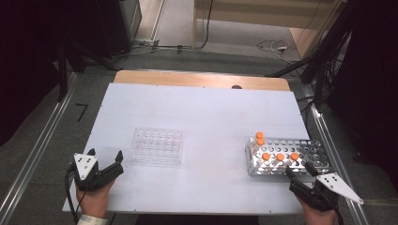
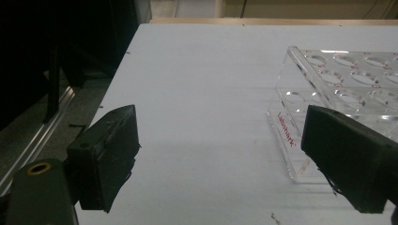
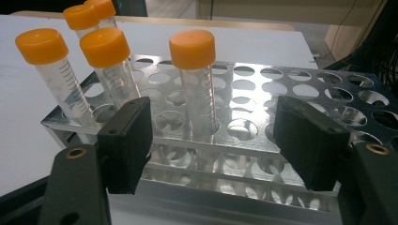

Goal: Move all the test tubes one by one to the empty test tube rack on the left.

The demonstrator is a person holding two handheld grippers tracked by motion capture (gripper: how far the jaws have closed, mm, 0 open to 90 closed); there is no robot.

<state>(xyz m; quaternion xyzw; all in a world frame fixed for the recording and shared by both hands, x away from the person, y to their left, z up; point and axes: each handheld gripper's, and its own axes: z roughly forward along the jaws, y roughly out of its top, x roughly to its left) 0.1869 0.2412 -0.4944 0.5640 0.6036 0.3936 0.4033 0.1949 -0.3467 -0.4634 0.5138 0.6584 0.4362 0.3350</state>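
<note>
1. Orange-capped tubes (image 1: 279, 157), five in all, stand in the metal rack (image 1: 314, 151) at the worktop's (image 1: 206, 117) right side: three along its near row, two at its far left corner.
2. Clear rack (image 1: 156, 145) sits empty, left of centre, well apart from the metal one.
3. Right hand-held gripper (image 3: 213, 140): jaws wide apart, lined up on the nearest tube (image 3: 196, 79), which stands between them; pads not touching it.
4. Left hand-held gripper (image 1: 104, 159): jaws spread, nothing between them, hovering just beside the clear rack's near left corner.
5. Judgement: transfer not begun. No tube lifted yet; all five left to move, if the clear rack is the destination.
</note>
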